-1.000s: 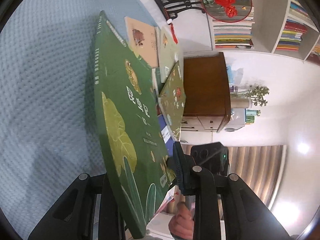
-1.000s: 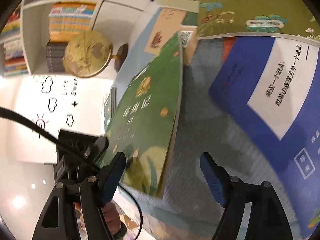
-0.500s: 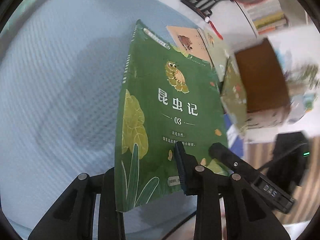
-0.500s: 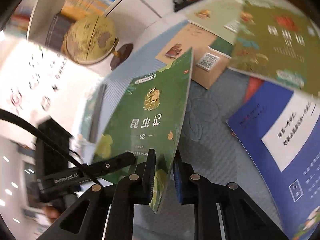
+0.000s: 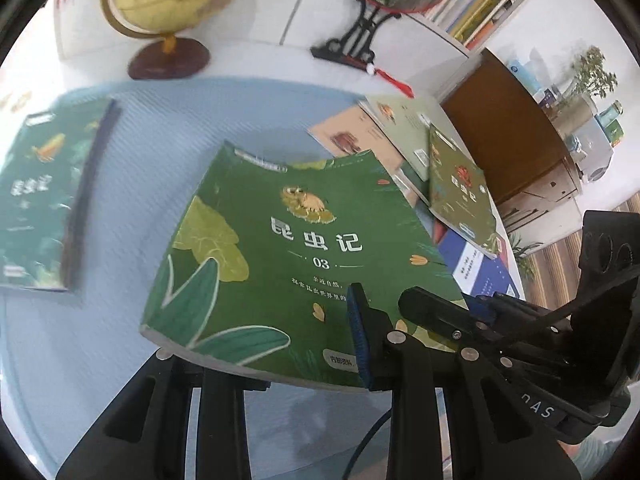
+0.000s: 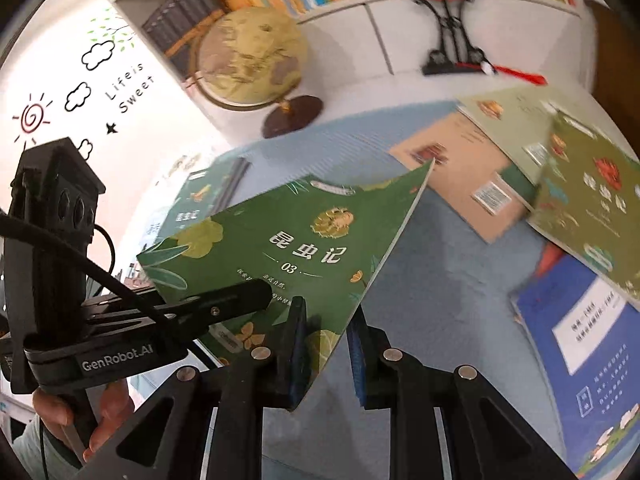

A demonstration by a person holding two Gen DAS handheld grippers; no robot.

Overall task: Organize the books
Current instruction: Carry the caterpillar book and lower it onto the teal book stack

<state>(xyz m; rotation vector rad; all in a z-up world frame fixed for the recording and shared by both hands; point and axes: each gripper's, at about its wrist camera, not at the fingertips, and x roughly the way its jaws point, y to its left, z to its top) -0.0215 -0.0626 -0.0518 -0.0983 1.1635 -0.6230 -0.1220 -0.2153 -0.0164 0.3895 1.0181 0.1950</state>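
Grippers both on one book: the green book (image 5: 280, 248), numbered 03, hangs tilted above the blue mat (image 5: 160, 120). Left gripper (image 5: 276, 360) pinches its near edge, right gripper (image 6: 326, 344) clamps the lower right corner, jaws narrow. More books (image 6: 500, 160) lie piled to the right, another green one (image 5: 36, 196) left, globe (image 6: 252, 68) behind.

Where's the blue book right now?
Right wrist view, lower right: the blue book lies on the light-blue mat, partly under an olive-green book.
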